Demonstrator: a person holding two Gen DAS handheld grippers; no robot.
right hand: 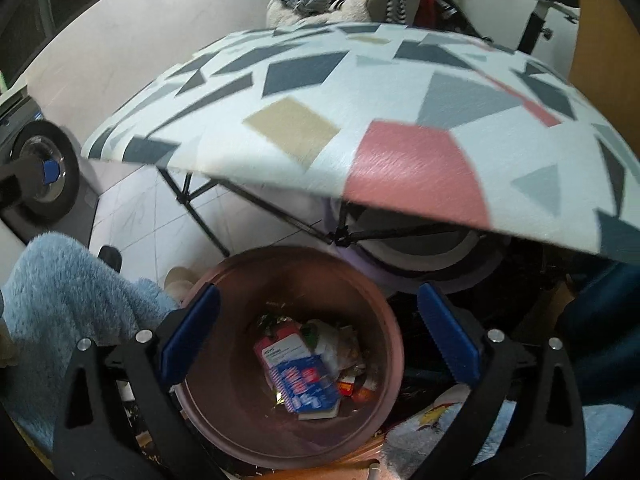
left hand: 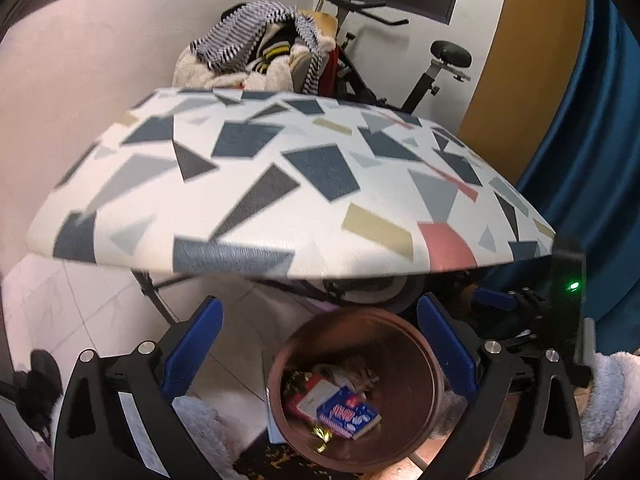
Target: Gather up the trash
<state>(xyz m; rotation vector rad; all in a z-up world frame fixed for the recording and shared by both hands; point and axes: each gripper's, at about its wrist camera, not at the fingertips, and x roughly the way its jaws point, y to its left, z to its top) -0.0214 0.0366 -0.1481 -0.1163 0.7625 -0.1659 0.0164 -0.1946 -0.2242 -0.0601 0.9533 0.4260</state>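
Observation:
A round brown bin (left hand: 400, 360) stands on the floor under the table's front edge. It holds several pieces of trash, with a blue printed packet (left hand: 348, 416) lying on top. My left gripper (left hand: 320, 344) hovers over the bin's left side, jaws wide open, nothing between the blue pads. In the right wrist view the same bin (right hand: 224, 392) and blue packet (right hand: 304, 384) lie straight below my right gripper (right hand: 320, 332). It is also wide open and holds nothing.
A table with a geometric-patterned cloth (left hand: 280, 184) overhangs the bin, its folding legs (right hand: 200, 200) behind. Clothes (left hand: 260, 56) and an exercise bike (left hand: 440, 64) stand beyond. A blue curtain (left hand: 592, 160) hangs at the right. A fluffy blue sleeve (right hand: 68, 292) is at the left.

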